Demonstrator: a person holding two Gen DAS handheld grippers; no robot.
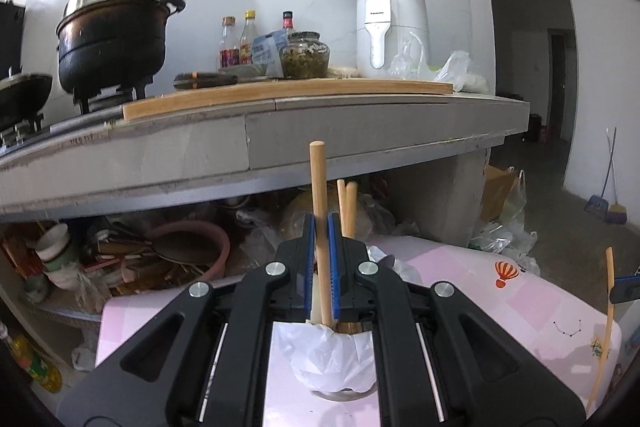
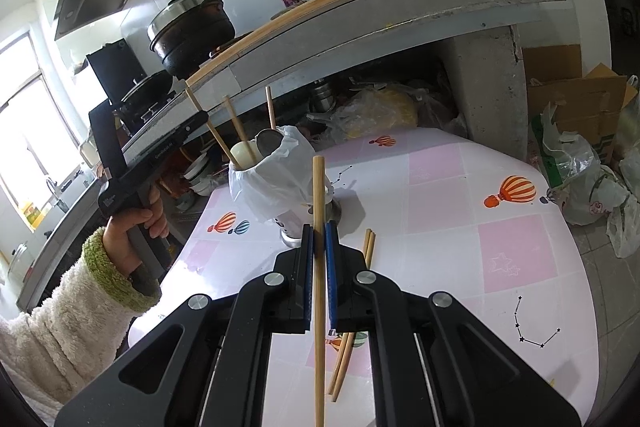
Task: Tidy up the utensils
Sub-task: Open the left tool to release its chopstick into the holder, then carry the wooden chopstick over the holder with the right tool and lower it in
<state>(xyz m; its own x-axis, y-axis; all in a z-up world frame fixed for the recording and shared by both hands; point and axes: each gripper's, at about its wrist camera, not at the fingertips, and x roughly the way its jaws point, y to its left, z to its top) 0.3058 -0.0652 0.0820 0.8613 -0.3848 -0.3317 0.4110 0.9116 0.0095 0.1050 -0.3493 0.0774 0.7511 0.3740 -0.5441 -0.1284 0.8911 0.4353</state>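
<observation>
The left claw [image 1: 322, 227] is pinched tight on one chopstick [image 1: 320, 211]. That stick stands up, its low end in the bag-lined cup [image 1: 334, 359] right under the claw. The right claw [image 2: 319, 239] squeezes another chopstick [image 2: 319, 267]. More loose chopsticks [image 2: 348, 331] lie on the tabletop [image 2: 440, 207] just below it. The sticks look light, stiff and smooth, so they could slip. Hold each near the middle.

Wooden chopsticks: one [image 1: 320, 211] upright, lower end in the bag-lined holder [image 2: 276, 183]; one [image 2: 319, 267] clamped upright; two [image 2: 352, 311] lying together flat on the bench [image 2: 516, 251].
</observation>
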